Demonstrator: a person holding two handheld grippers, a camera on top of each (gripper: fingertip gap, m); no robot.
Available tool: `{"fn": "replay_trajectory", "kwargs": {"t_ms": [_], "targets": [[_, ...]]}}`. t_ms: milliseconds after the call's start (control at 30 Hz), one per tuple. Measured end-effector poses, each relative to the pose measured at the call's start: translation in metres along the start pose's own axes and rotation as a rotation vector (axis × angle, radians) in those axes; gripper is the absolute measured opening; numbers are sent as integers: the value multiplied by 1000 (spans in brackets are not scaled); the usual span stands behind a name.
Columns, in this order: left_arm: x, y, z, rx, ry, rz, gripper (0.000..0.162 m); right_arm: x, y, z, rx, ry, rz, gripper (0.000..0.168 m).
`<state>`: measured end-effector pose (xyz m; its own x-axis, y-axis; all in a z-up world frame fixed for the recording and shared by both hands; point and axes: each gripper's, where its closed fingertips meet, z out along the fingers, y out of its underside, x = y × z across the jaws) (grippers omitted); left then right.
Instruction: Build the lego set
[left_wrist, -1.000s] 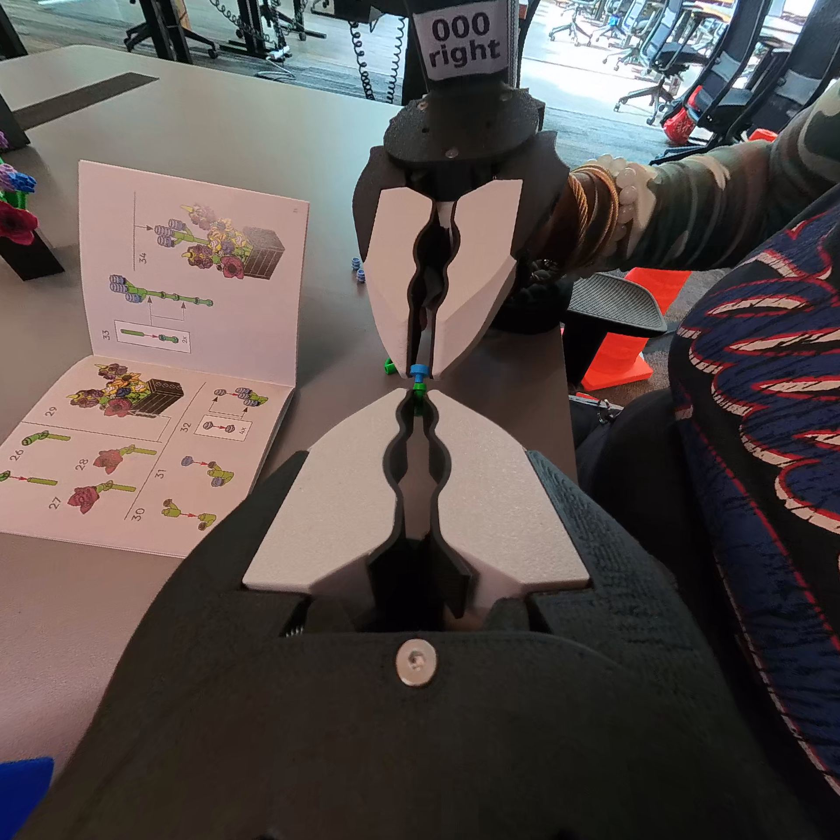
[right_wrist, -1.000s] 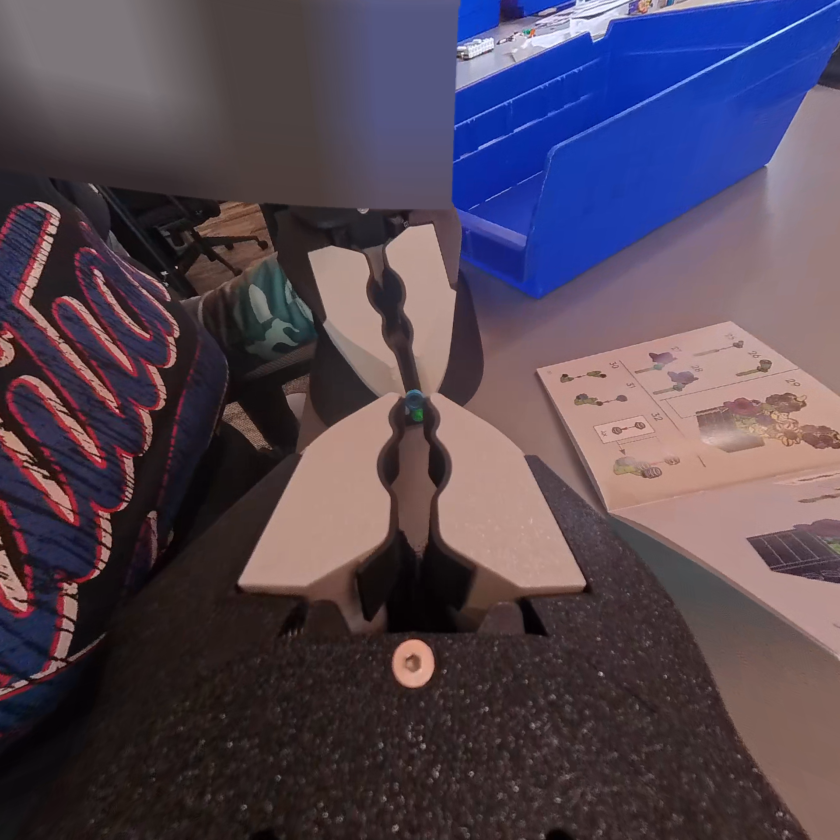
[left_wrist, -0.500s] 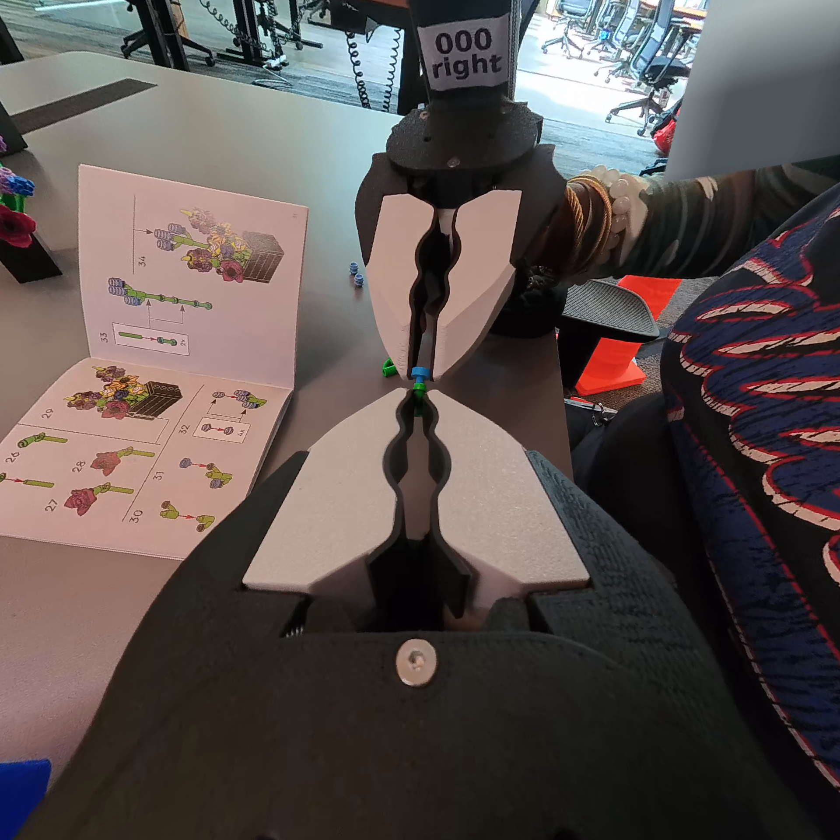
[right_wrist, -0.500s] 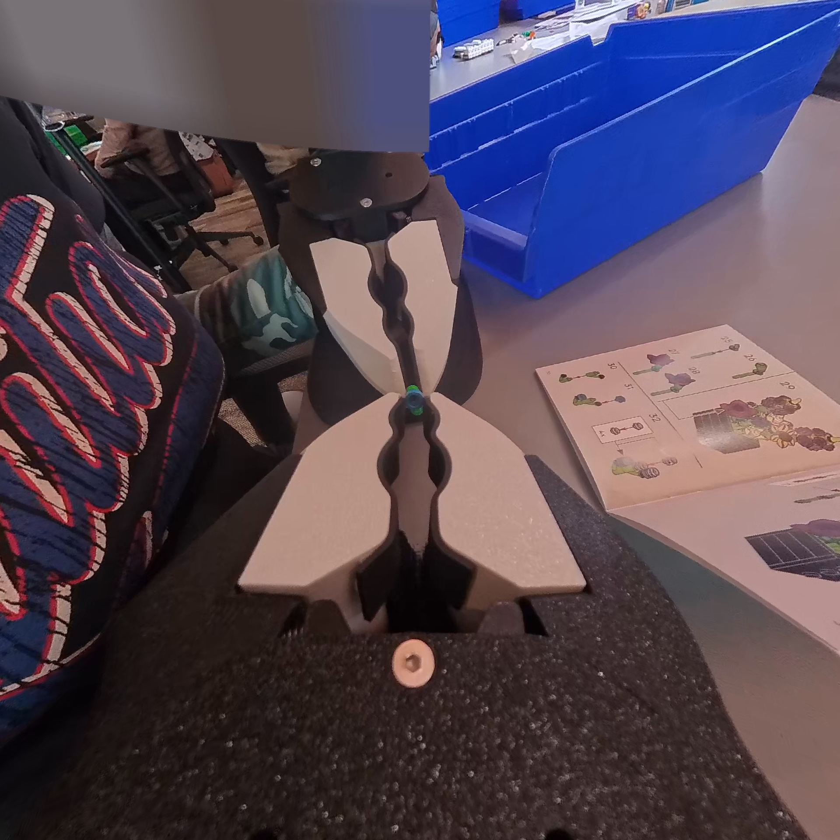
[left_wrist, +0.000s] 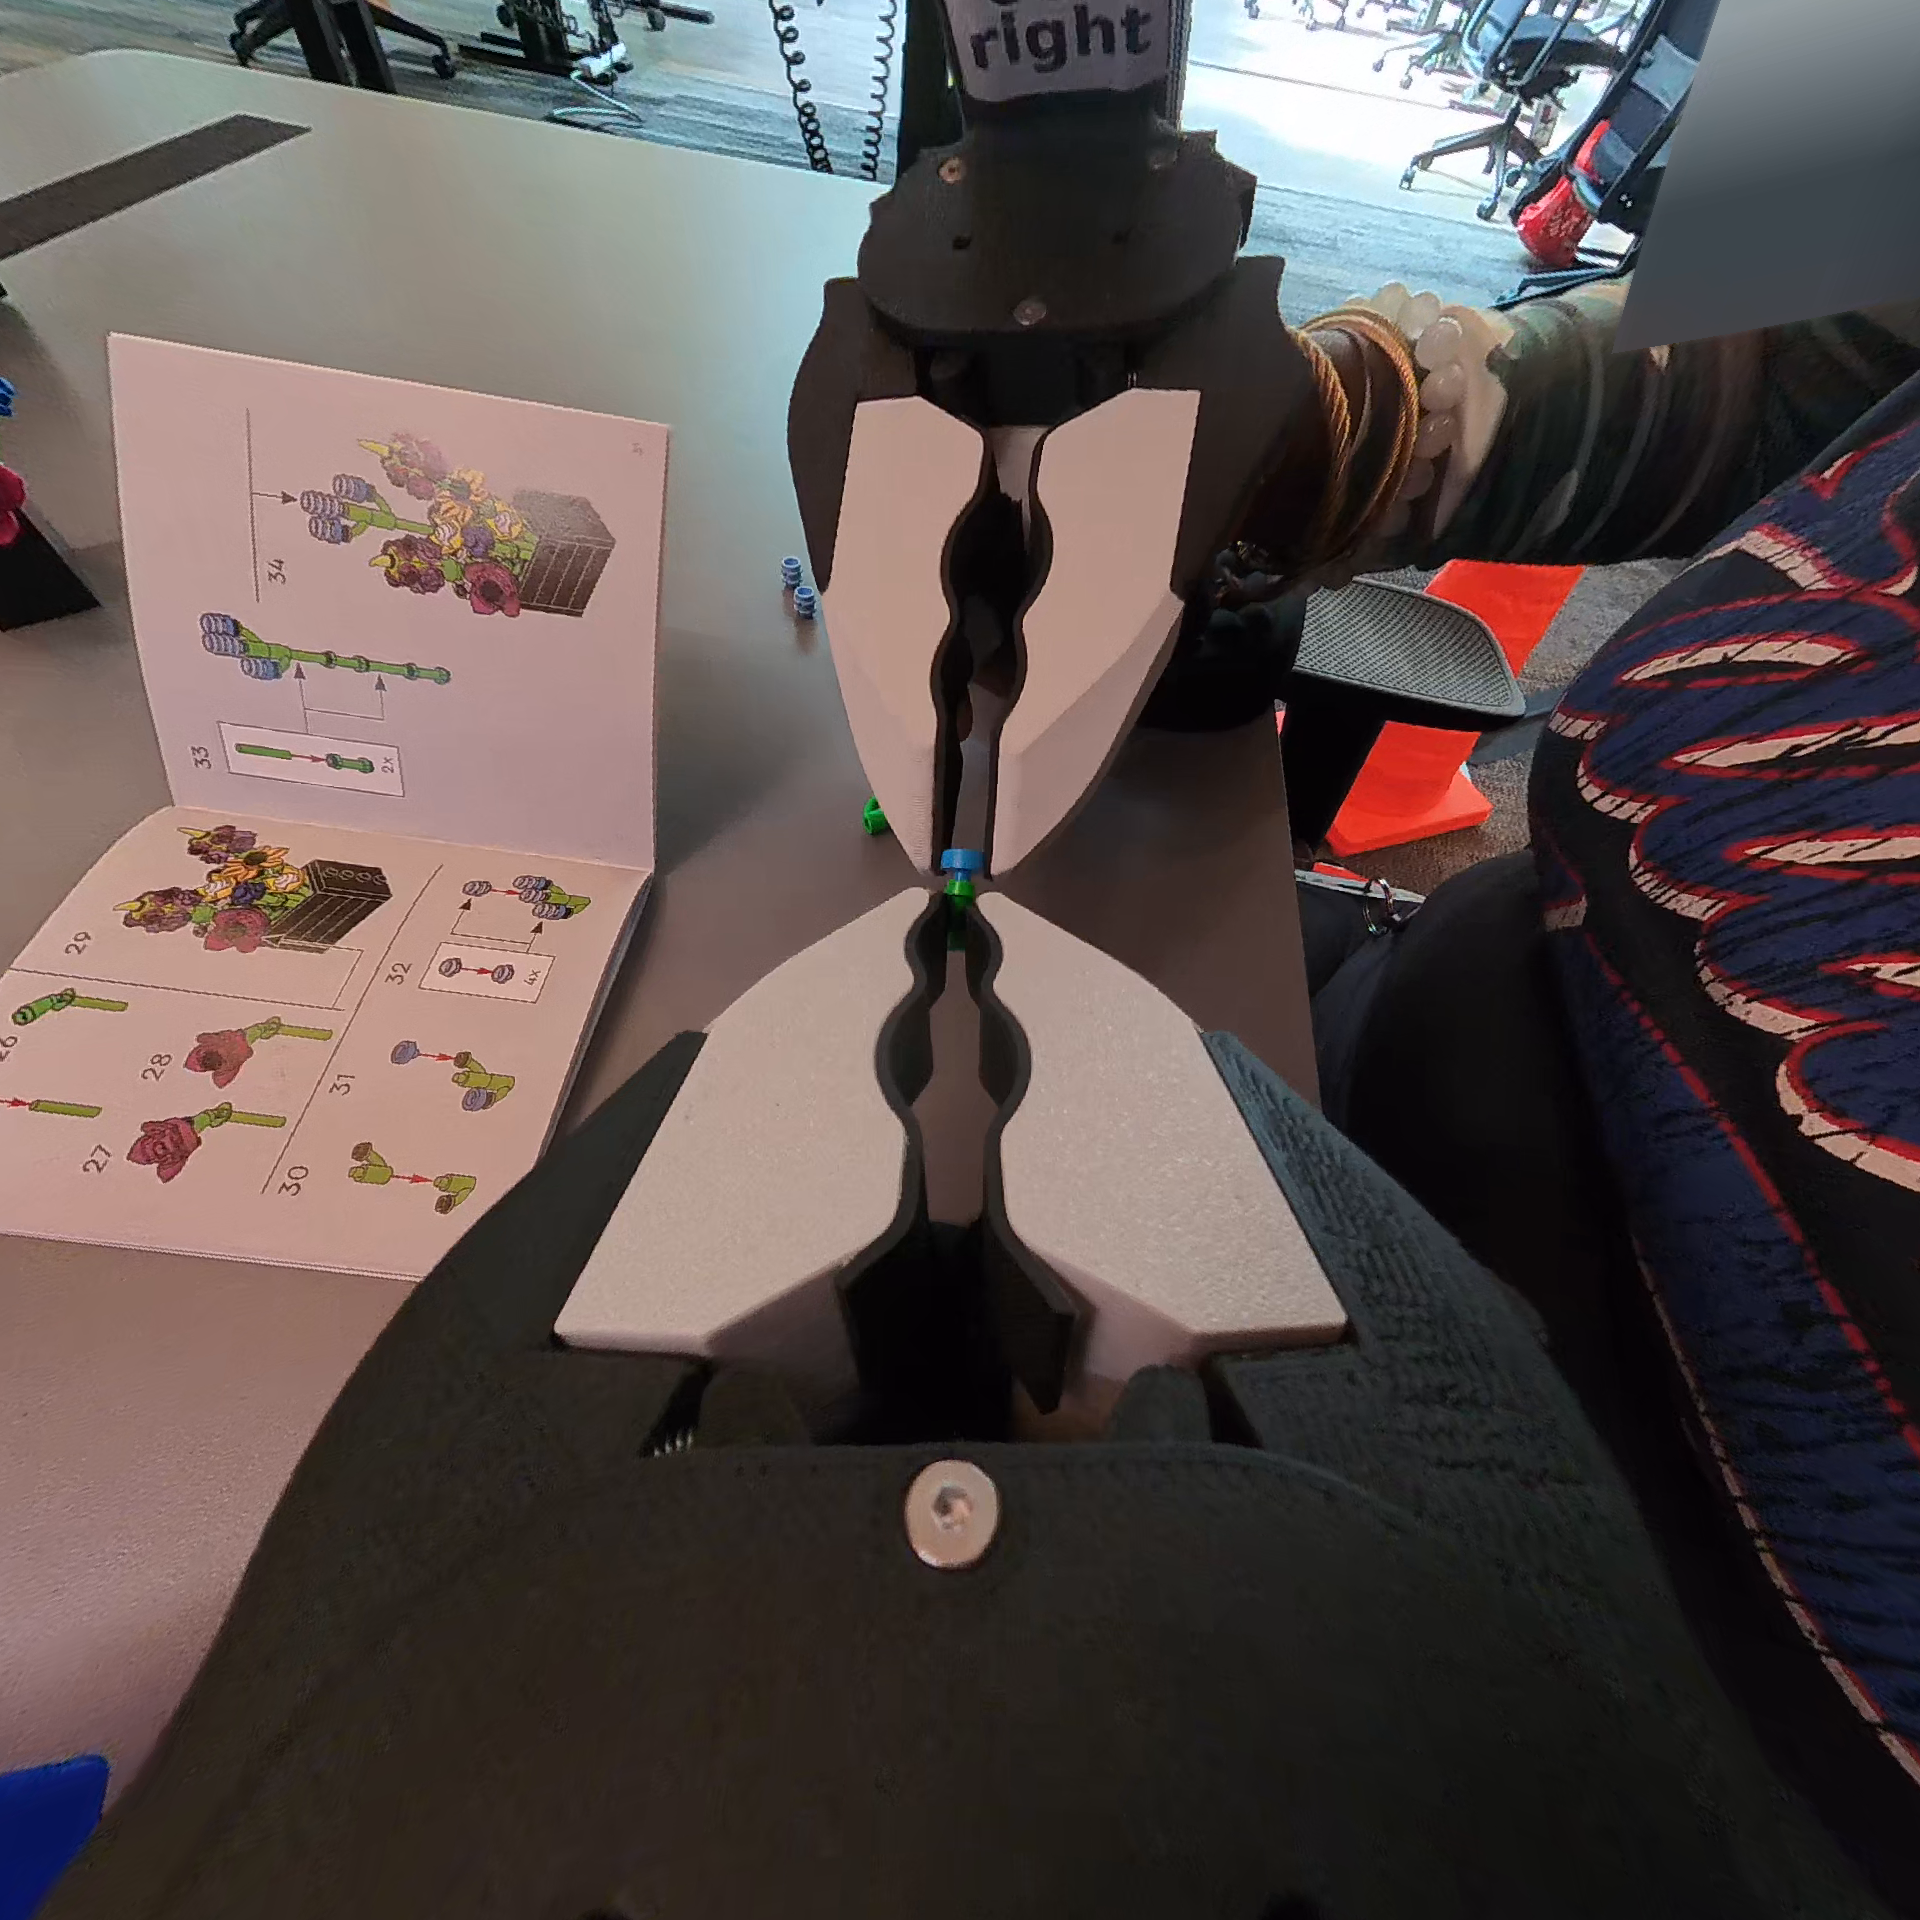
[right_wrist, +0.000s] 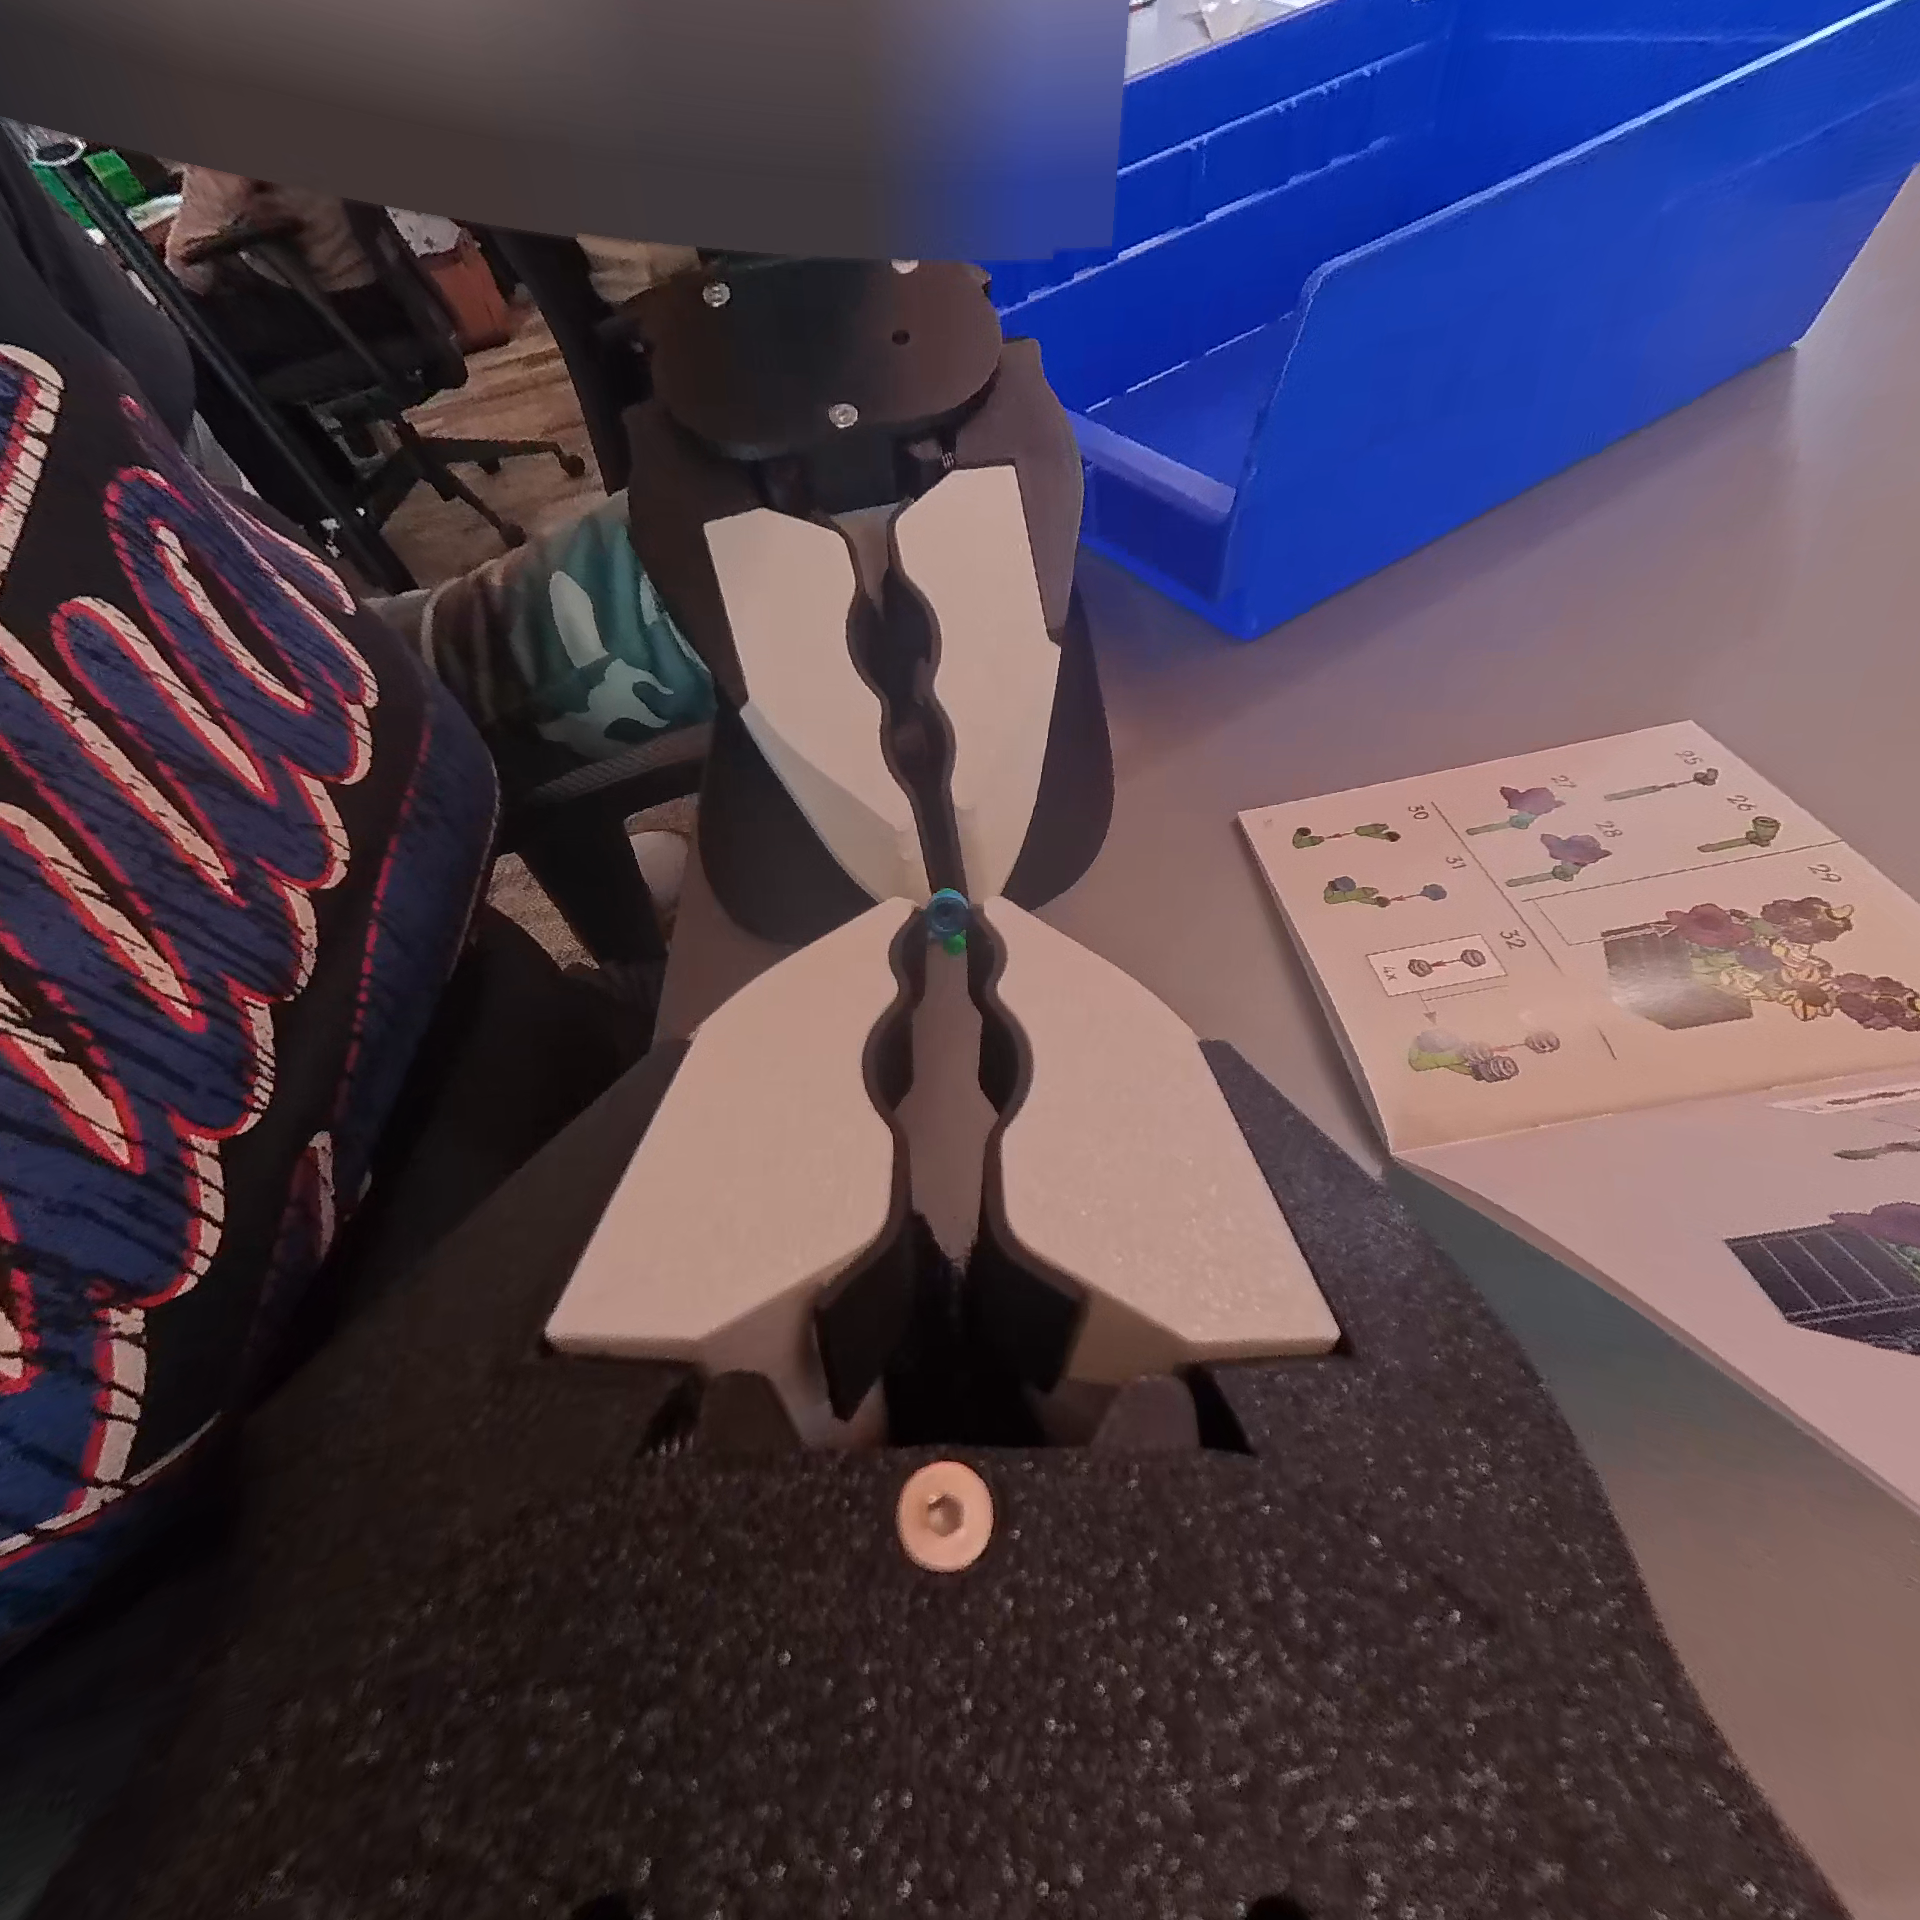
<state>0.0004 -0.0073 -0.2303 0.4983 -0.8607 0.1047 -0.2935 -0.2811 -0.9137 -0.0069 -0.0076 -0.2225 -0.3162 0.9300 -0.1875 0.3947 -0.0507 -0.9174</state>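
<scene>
- Small blue round piece, pinched at the tips of the right gripper, just above centre of the left wrist view.
- Small green piece, clamped at the tips of the left gripper, directly below the blue one and touching it or very nearly so; cannot tell whether fully pressed together.
- Same pair at the centre of the right wrist view: blue piece nearest the lens, green piece just beneath it.
- Right gripper closed tight on the blue piece, pale fingers meeting at the tips.
- Left gripper closed on the green piece, pointing tip to tip at the right one, both held above the near edge of the grey table.
- One loose green piece on the table just left of the right gripper's fingers.
- Two loose light-blue round pieces a little farther up, left of the right gripper's body.
- Open instruction booklet at left of the left wrist view, back page propped upright, front page flat; same booklet at right of the right wrist view.
- Blue bins in the upper right of the right wrist view, standing on the table behind the booklet.
- Wrist with beaded and metal bracelets right of the right gripper, camouflage sleeve beyond it.
- Patterned blue, red and white garment along the right edge of the left wrist view.
- Orange cone-like thing on the floor past the table edge.
</scene>
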Motion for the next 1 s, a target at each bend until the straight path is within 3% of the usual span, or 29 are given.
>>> {"fn": "replay_trajectory", "kwargs": {"t_ms": [700,1000], "targets": [[-1,18,11,-151,-41,35,3,4,21,6,-261,52,-25,7],[-1,23,12,-182,-46,49,3,4,26,8,-287,51,-23,7]]}}
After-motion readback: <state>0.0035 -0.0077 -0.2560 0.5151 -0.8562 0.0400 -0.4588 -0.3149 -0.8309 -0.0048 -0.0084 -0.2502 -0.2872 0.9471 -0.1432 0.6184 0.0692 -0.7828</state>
